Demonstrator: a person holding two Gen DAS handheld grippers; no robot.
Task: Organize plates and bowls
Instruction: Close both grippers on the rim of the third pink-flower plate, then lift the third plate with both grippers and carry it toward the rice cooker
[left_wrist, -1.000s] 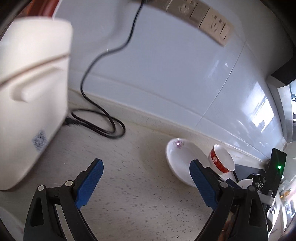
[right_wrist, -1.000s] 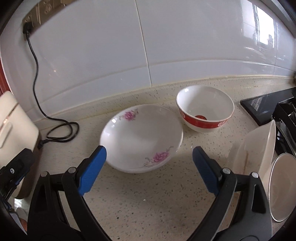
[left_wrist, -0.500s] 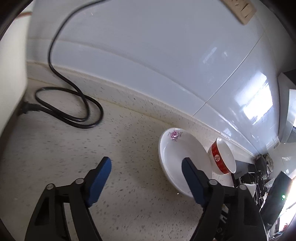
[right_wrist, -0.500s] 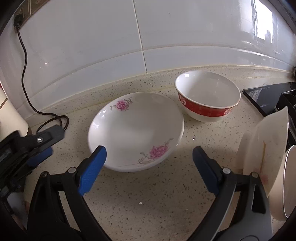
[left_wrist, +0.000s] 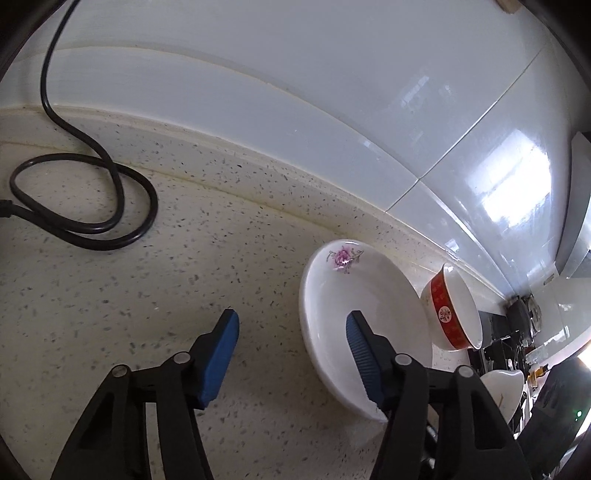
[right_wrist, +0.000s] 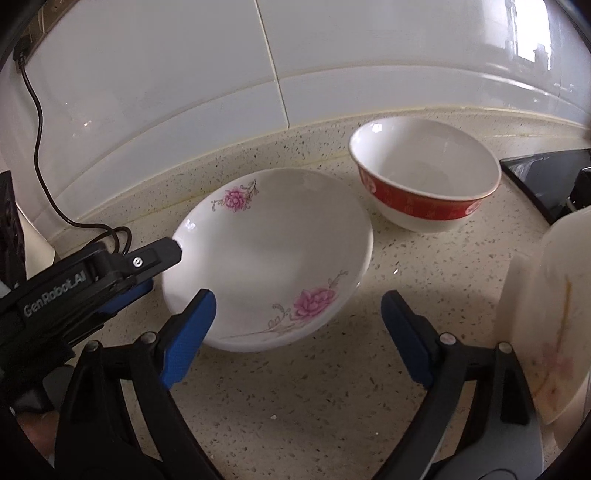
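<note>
A white plate with pink flowers (right_wrist: 273, 254) lies on the speckled counter; it also shows in the left wrist view (left_wrist: 369, 306). A red-banded white bowl (right_wrist: 424, 184) stands just right of it, also in the left wrist view (left_wrist: 450, 310). My left gripper (left_wrist: 291, 332) is open at the plate's left rim, one finger over the plate and one outside; its finger (right_wrist: 155, 254) touches the rim in the right wrist view. My right gripper (right_wrist: 295, 314) is open and empty, just before the plate's near edge.
A black power cord (left_wrist: 85, 192) coils on the counter at the left by the tiled wall. Upright white dishes (right_wrist: 554, 325) stand at the right. A black stove edge (right_wrist: 546, 173) lies behind the bowl.
My left gripper has swung right and closed in on the plate's left rim; the white appliance has left its view. My right gripper has moved closer to the plate.
</note>
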